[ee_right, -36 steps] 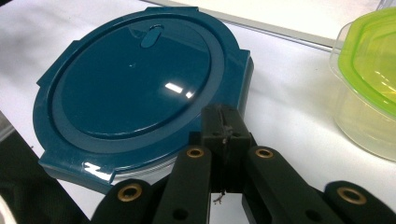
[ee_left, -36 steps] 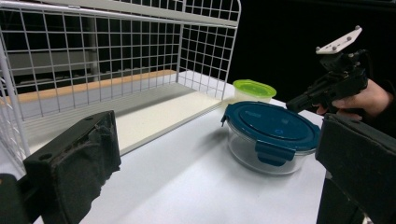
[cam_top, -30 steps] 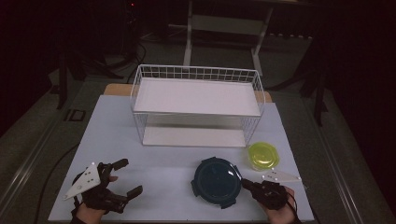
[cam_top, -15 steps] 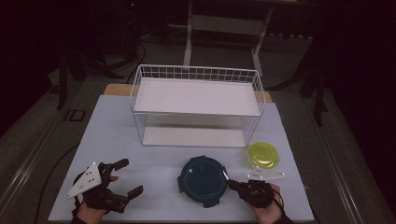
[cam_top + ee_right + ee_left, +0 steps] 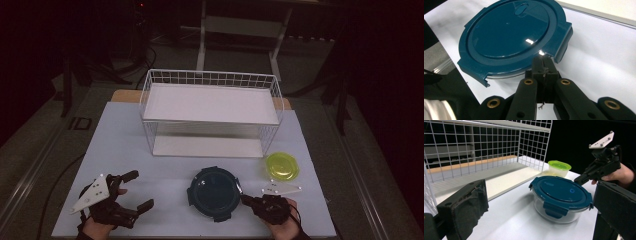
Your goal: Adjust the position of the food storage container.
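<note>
The right gripper [image 5: 246, 199] is seen with its jaws pressed together, nothing between them, and their closed tips set against the rim of the blue-lidded glass container [image 5: 214, 193], beside one of the lid's clasps; this is clearest in the right gripper view, where the tips [image 5: 543, 65] meet the lid's edge [image 5: 511, 37]. The left gripper [image 5: 135, 190] is held near the tabletop's front left corner with its jaws spread wide and empty, pointed toward the container, which is seen between its pads in the left gripper view [image 5: 561, 197].

The container sits near the middle of the tabletop's front edge, upright and lidded. A smaller tub with a yellow-green lid [image 5: 282, 166] is placed behind and to the right of it, toward the right edge, apart from it. A white wire rack [image 5: 210, 112] with two shelves stands across the back half of the tabletop [image 5: 125, 150].

The step in hand is judged to be a sideways nudge of the container along the front edge, done with closed tips rather than a grasp. Next, the container would probably have to be gripped, which calls for open jaws set around its rim or a clasp, so that it can be lifted to the rack.
</note>
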